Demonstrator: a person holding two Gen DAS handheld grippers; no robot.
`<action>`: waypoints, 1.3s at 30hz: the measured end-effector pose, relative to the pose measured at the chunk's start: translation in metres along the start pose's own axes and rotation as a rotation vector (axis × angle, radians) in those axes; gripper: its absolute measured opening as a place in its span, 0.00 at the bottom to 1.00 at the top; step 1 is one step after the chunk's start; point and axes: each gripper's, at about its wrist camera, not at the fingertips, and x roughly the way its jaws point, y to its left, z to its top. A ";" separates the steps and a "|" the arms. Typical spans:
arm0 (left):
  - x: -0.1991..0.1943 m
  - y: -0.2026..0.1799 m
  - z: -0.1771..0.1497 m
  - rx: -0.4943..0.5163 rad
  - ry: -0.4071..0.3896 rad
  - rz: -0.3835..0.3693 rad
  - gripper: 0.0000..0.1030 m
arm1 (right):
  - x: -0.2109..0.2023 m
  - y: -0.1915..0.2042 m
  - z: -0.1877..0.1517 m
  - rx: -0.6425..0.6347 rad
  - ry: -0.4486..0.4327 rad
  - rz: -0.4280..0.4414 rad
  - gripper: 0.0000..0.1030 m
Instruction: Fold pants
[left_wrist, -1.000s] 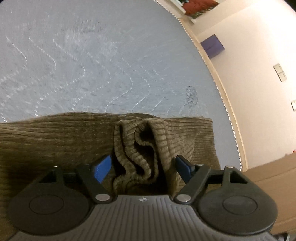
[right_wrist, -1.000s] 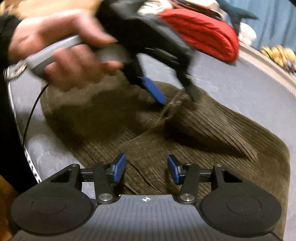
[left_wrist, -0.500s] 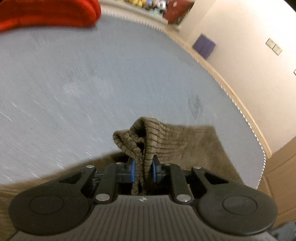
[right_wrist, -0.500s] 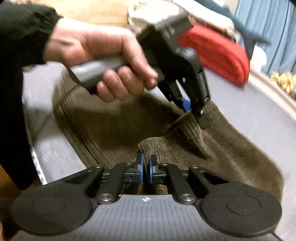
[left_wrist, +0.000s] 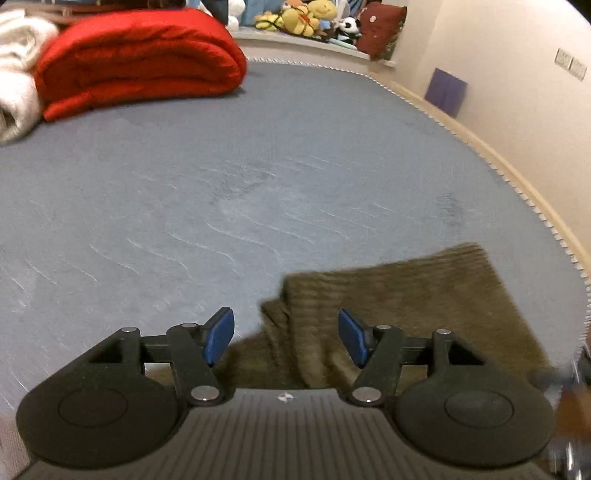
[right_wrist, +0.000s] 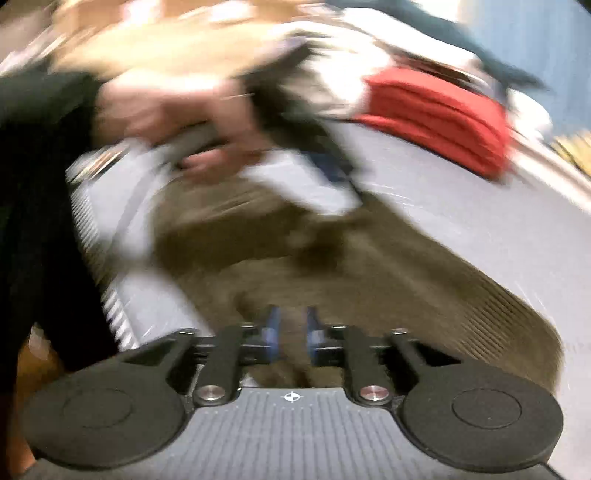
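Half a second ago both grippers were pinched shut on raised ridges of the brown corduroy pants (left_wrist: 388, 306); now both have let go and their jaws are opening. In the left wrist view the left gripper (left_wrist: 283, 338) has swung up, so far more of the room shows than before. Its blue pads (left_wrist: 218, 334) stand wide apart, and a rumpled fold of the pants lies below the gap, touching neither pad.

The pants lie on the grey-blue mattress (left_wrist: 258, 177), at its near right part in this view, their far edge running close to the mattress's right border. The cloth is slightly smeared by motion.

At the far left of the mattress sits a folded red quilt (left_wrist: 140, 59), with a white blanket (left_wrist: 16, 74) just beside it on the left. Stuffed toys (left_wrist: 306, 16) line a ledge beyond the far edge, and a purple box (left_wrist: 446, 91) stands against the right wall.

The right wrist view is heavily blurred. The right gripper (right_wrist: 292, 334) shows its blue pads (right_wrist: 273, 334) a moderate way apart with corduroy between and beneath them; whether the pads touch it I cannot tell. Farther off, a hand (right_wrist: 173, 122) in a dark sleeve (right_wrist: 40, 110) holds the left gripper above the far part of the pants.
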 end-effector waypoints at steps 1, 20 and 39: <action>0.001 0.001 -0.004 -0.025 0.029 -0.020 0.66 | -0.003 -0.016 0.000 0.084 -0.005 -0.058 0.59; -0.046 -0.021 -0.067 -0.069 0.110 -0.166 0.15 | -0.007 -0.145 -0.079 0.854 0.250 -0.314 0.70; -0.043 -0.040 -0.059 0.208 -0.077 -0.155 0.18 | -0.038 -0.146 -0.076 0.891 0.258 -0.352 0.75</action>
